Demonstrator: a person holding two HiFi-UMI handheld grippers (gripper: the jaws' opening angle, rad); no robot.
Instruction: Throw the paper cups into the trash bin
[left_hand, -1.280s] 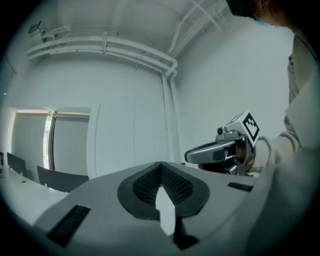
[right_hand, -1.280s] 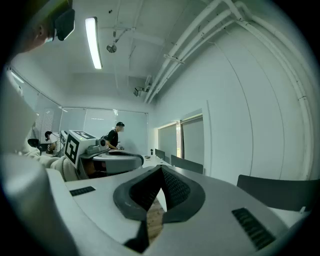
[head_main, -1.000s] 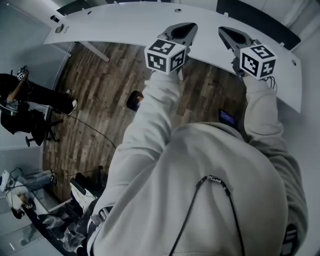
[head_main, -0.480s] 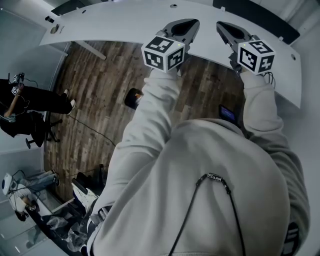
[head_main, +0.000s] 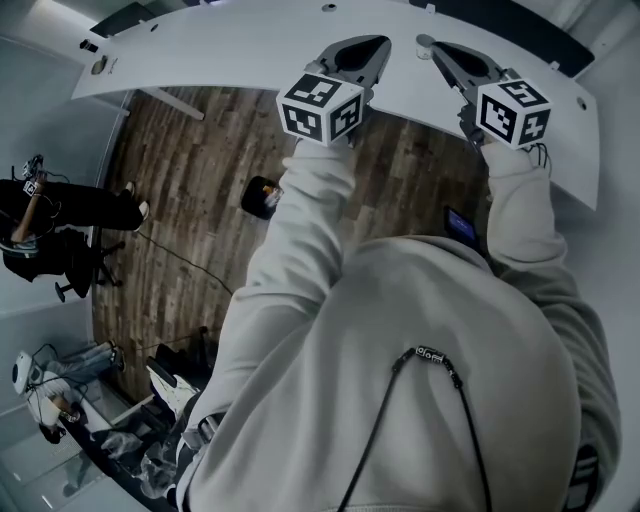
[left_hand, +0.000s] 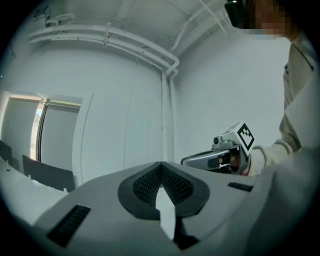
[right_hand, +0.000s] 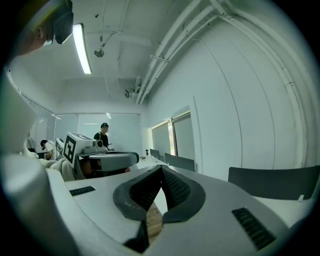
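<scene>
Both grippers are held up side by side over the near edge of a long white table (head_main: 230, 50). My left gripper (head_main: 372, 47) has its jaws together with nothing between them, and the left gripper view shows the tips meeting against a bare wall (left_hand: 161, 165). My right gripper (head_main: 441, 52) is likewise shut and empty (right_hand: 161, 168). A small pale round thing (head_main: 425, 42) sits on the table just beyond the right gripper's tip; I cannot tell whether it is a paper cup. No trash bin shows in any view.
Below the table edge lies a wooden floor (head_main: 190, 170) with a small dark object (head_main: 262, 195) and a cable. A person in black (head_main: 60, 205) is at the left. Dark chairs (right_hand: 272, 182) line the table's far side, and another person (right_hand: 103, 132) stands farther off.
Both grippers have edged forward over the table, keeping their spacing and shut jaws. The small round thing by the right gripper's tip has come into view.
</scene>
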